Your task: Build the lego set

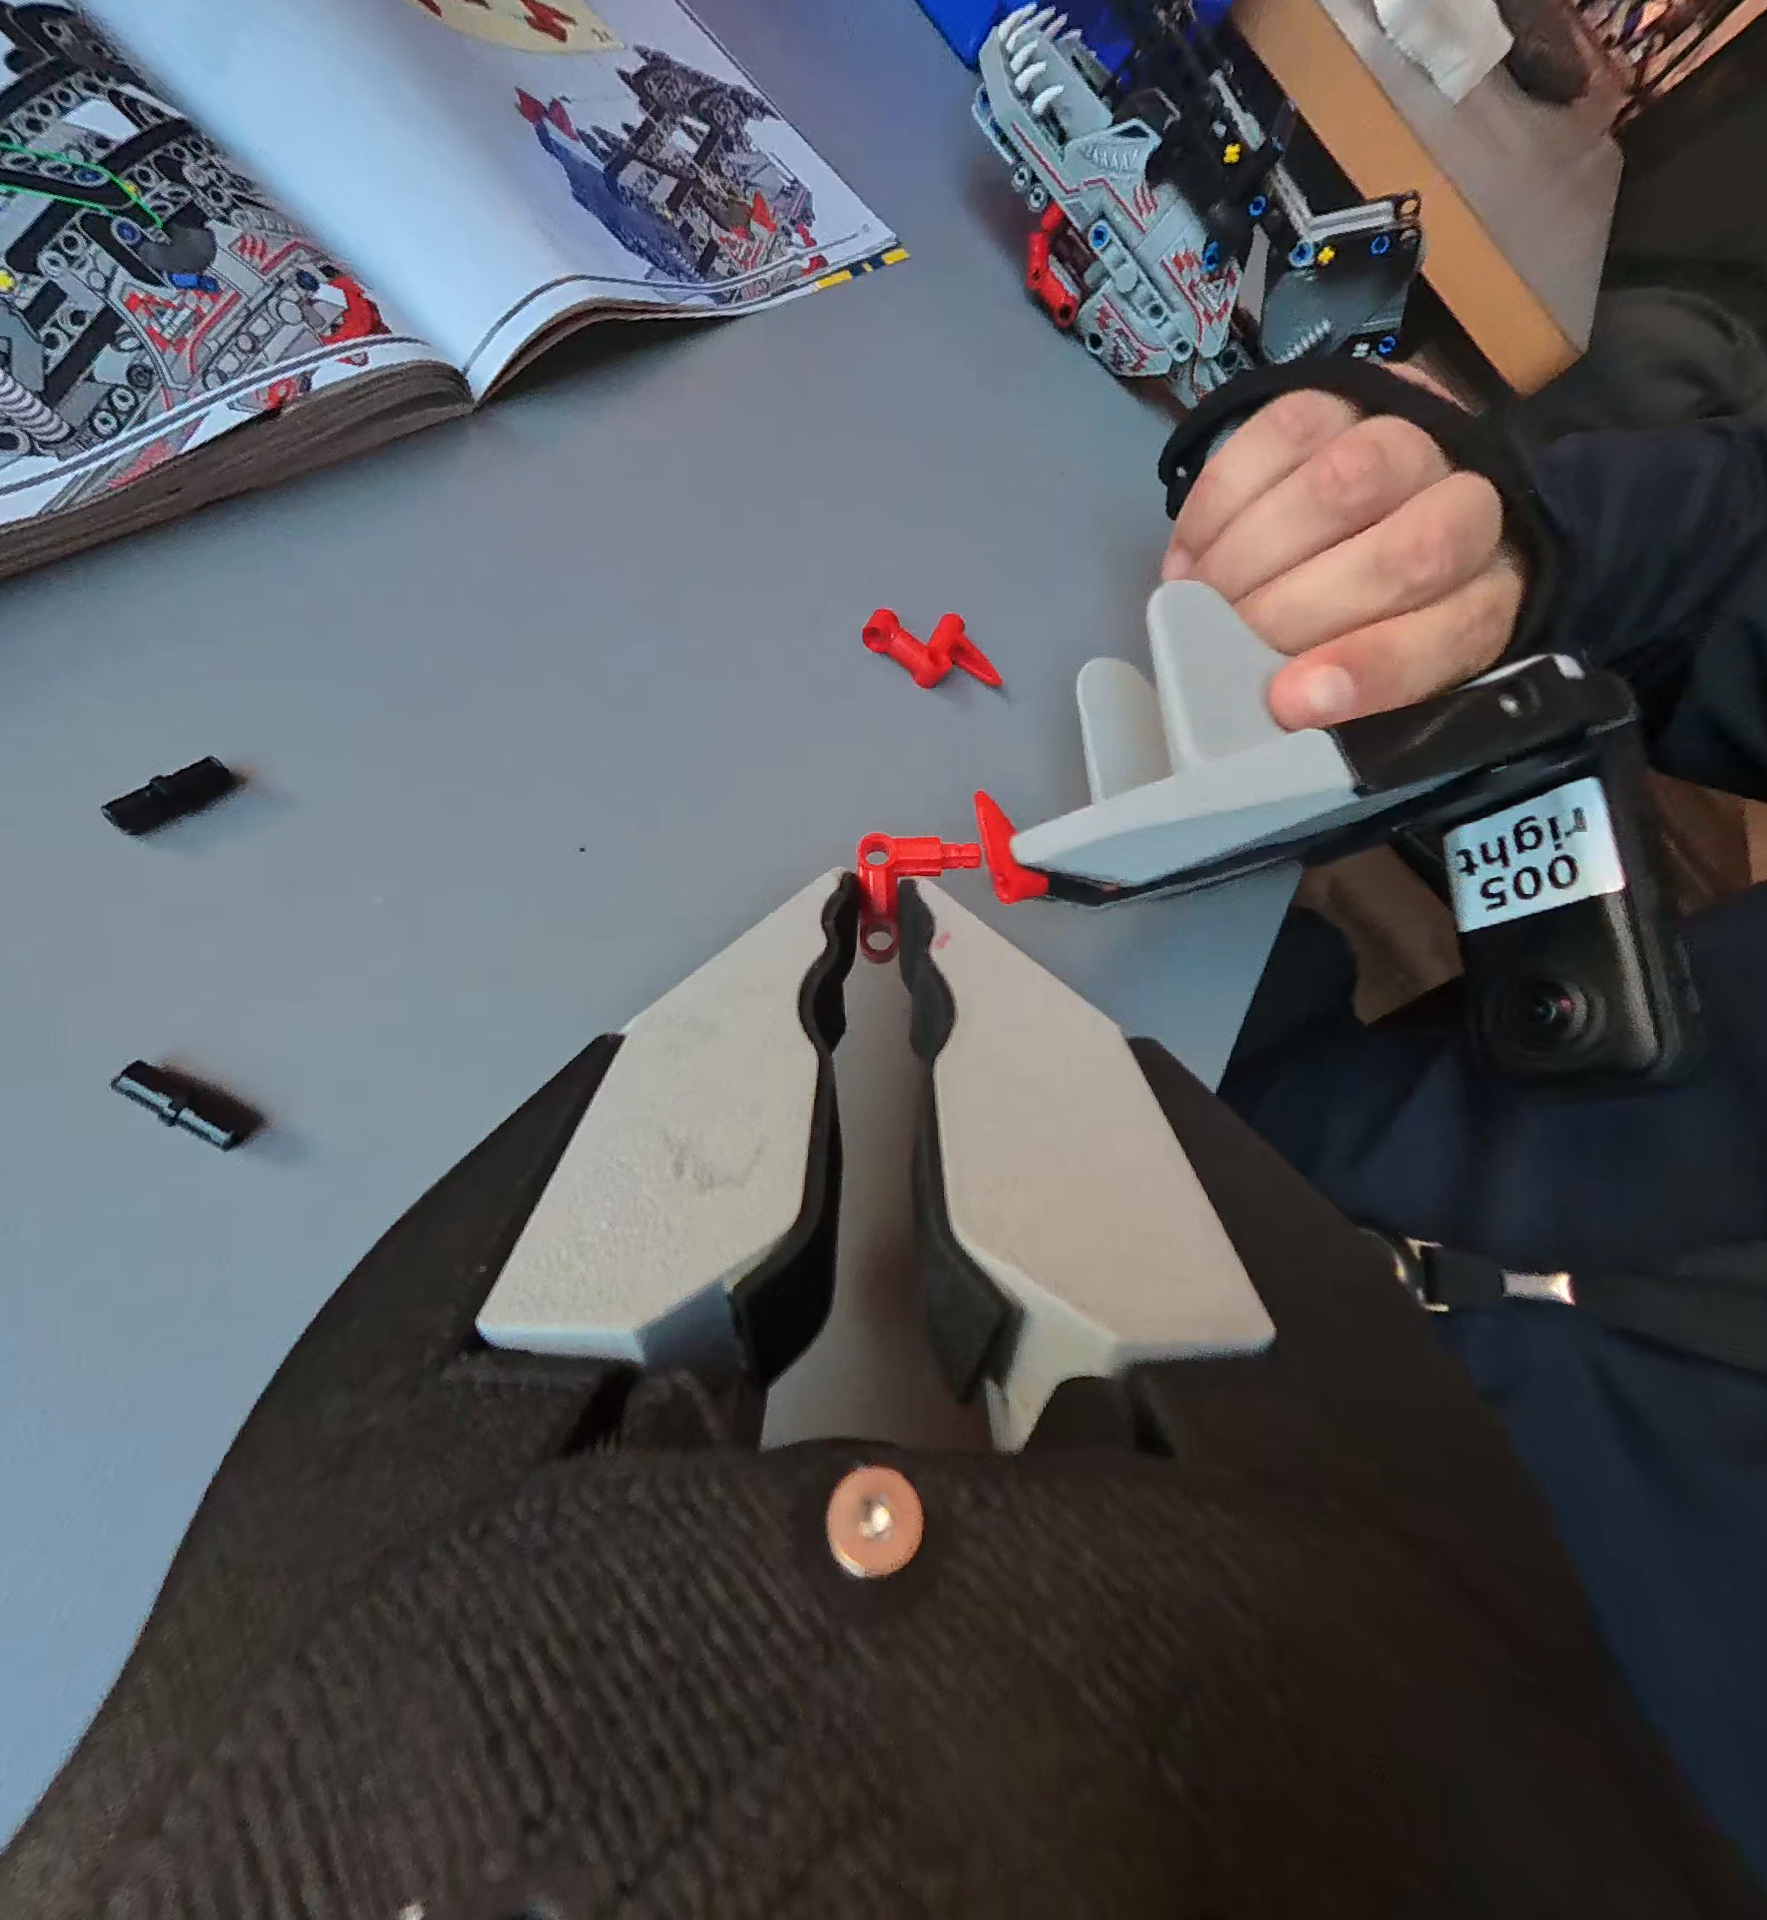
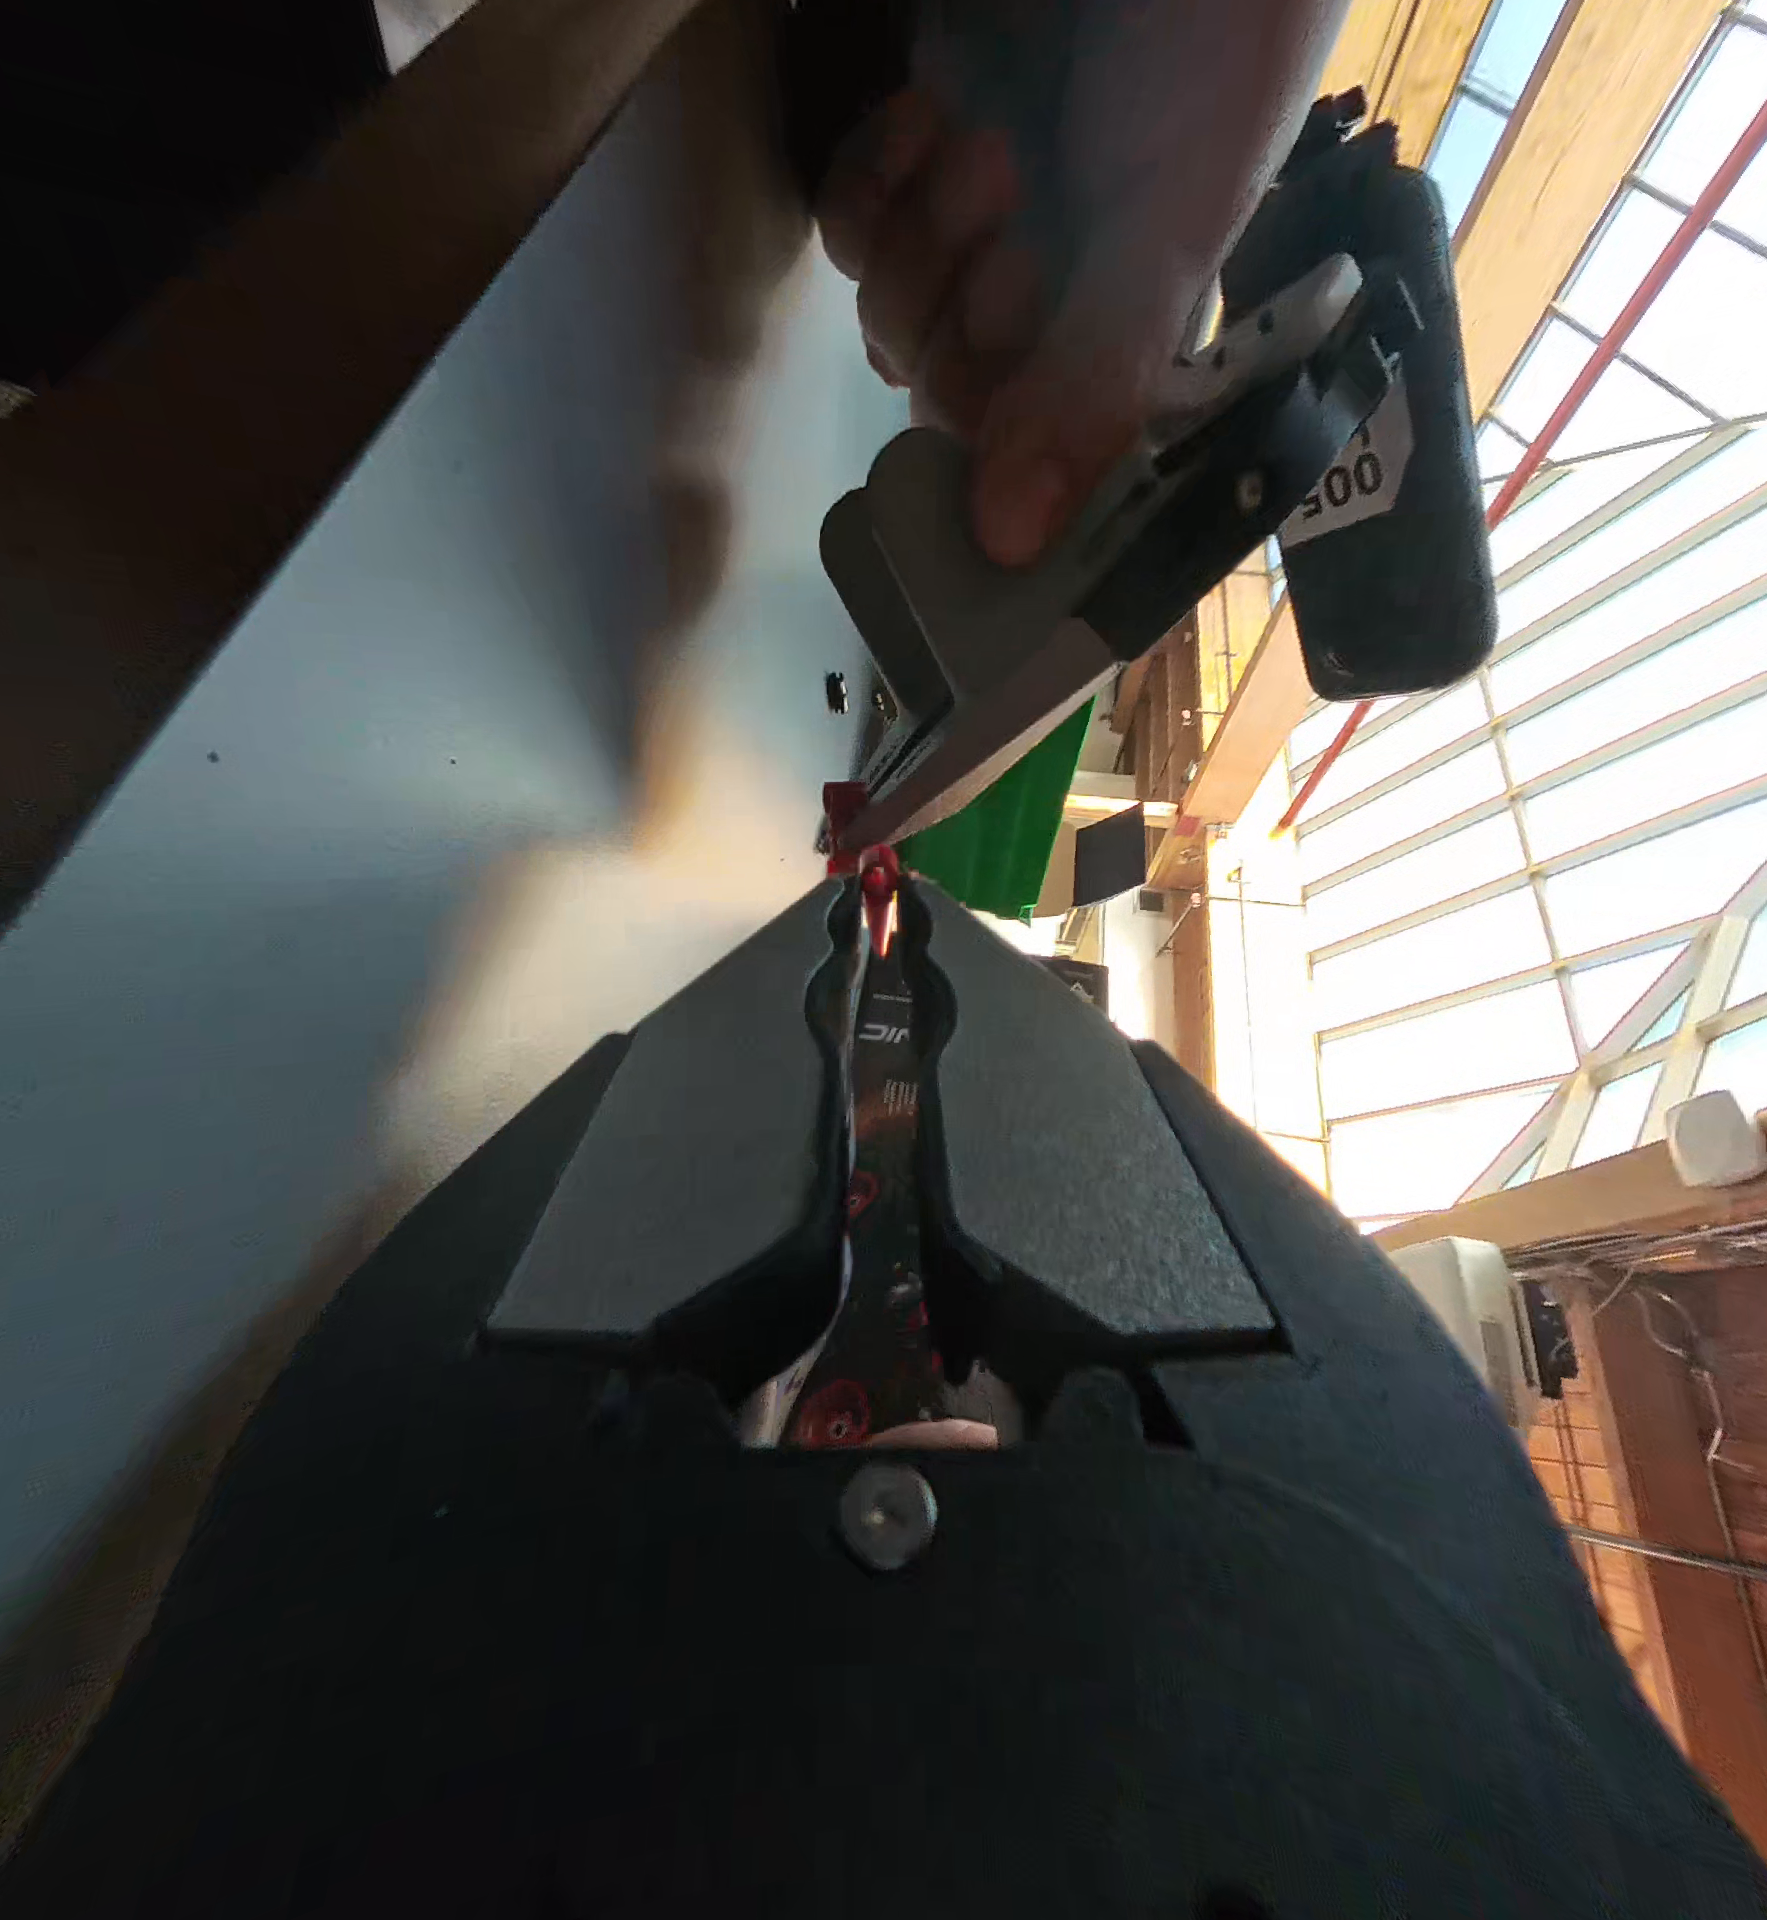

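Note:
My left gripper (image 1: 877,896) is shut on a small red angled connector (image 1: 915,854), held just above the grey table (image 1: 546,675) with its pin pointing right. My right gripper (image 1: 1026,864) comes in from the right, shut on a red spike piece (image 1: 998,836) held right at the end of that pin. In the right wrist view my right gripper (image 2: 879,889) pinches the red spike (image 2: 881,914). The left gripper (image 2: 863,812) with the red connector (image 2: 841,802) sits just beyond it. I cannot tell if the two pieces touch.
A joined red connector and spike (image 1: 926,649) lies on the table beyond the grippers. Two black pins (image 1: 167,795) (image 1: 188,1104) lie at the left. An open instruction booklet (image 1: 287,260) lies at the far left. The partly built grey model (image 1: 1149,218) stands at the far right.

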